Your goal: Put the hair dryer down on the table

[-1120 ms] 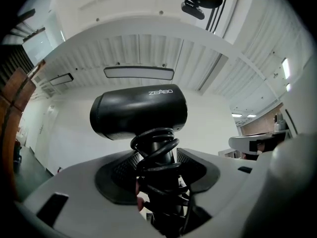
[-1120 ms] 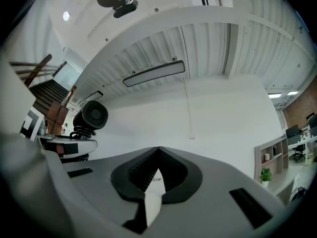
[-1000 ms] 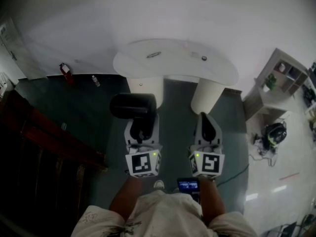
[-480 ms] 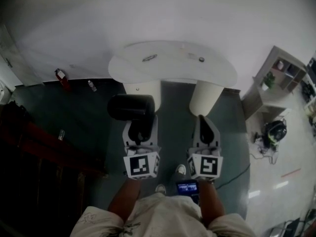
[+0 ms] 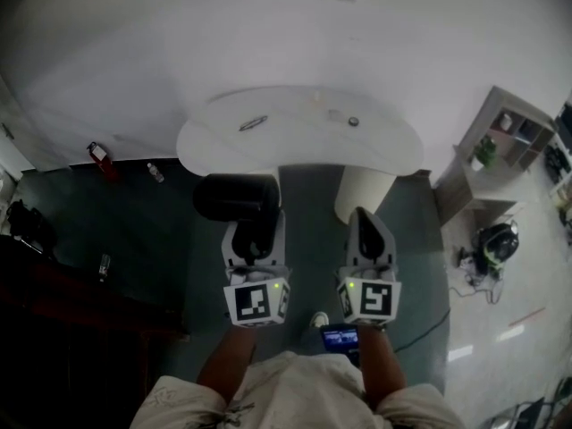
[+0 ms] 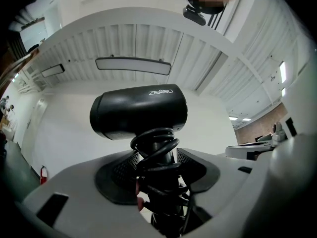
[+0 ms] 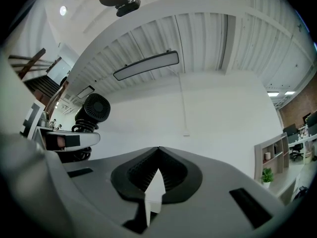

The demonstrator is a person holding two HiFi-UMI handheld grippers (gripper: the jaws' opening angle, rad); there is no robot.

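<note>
left claw [image 5: 257, 227] clamped on the black hair dryer [image 5: 237, 197] by its cord-wrapped handle, barrel poking out just past the jaws, right claw [image 7: 158, 152] alongside, jaws pinched together on nothing, white table [image 5: 384, 146] out ahead of both claws

**Both grey two-jaw grippers held forward, side by side, pointing away from the body**

The left gripper [image 5: 254, 238] is clamped on the cord-wrapped handle of a black hair dryer [image 5: 237, 197]. The right gripper [image 5: 361, 214] has its jaws closed tip to tip, with nothing between them. The bare left forearm [image 5: 223, 365] and right forearm [image 5: 382, 366] run straight back from the grippers.
</note>
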